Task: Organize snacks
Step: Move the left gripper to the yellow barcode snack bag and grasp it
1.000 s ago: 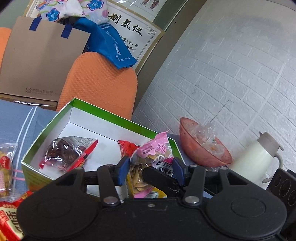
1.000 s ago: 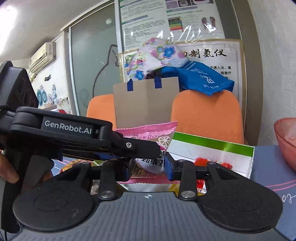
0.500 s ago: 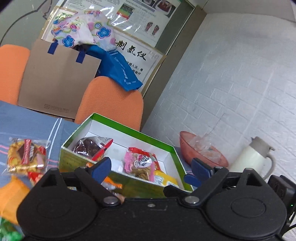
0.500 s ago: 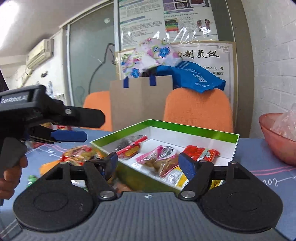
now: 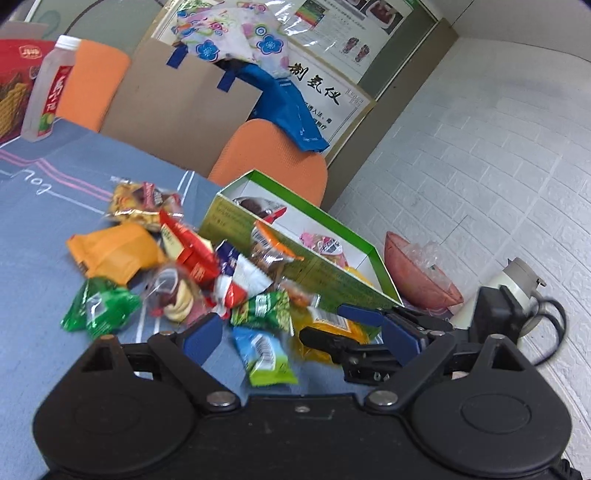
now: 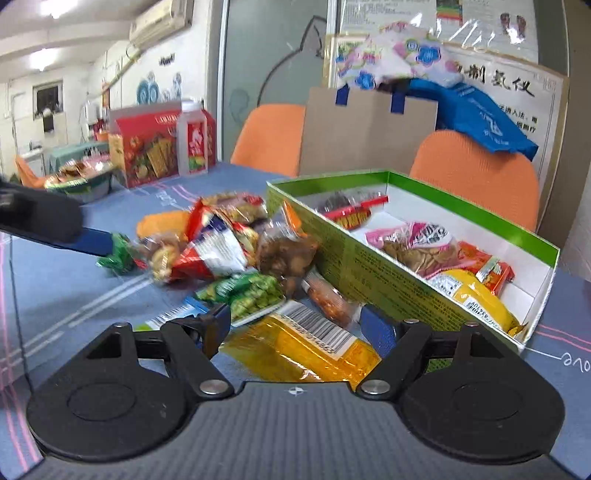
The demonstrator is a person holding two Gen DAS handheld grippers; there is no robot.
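A white brick-pattern wall [image 5: 480,155] stands right of two orange fabric chairs [image 6: 476,173]. Behind the chairs, a grey glass panel [image 6: 269,55] and framed posters [image 5: 332,92]. Up left of them, a wall-mounted air conditioner [image 6: 159,18] under bright ceiling lights [image 6: 55,7].

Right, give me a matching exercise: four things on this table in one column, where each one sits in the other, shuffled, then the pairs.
1. pink packet
2. yellow packet with barcode
3. bottle
4. pink bowl

A. beside the red carton
B. inside the green box
C. on the cloth between the right tool fingers
D. past the box, near the white jug

1-B, 2-C, 3-A, 4-D
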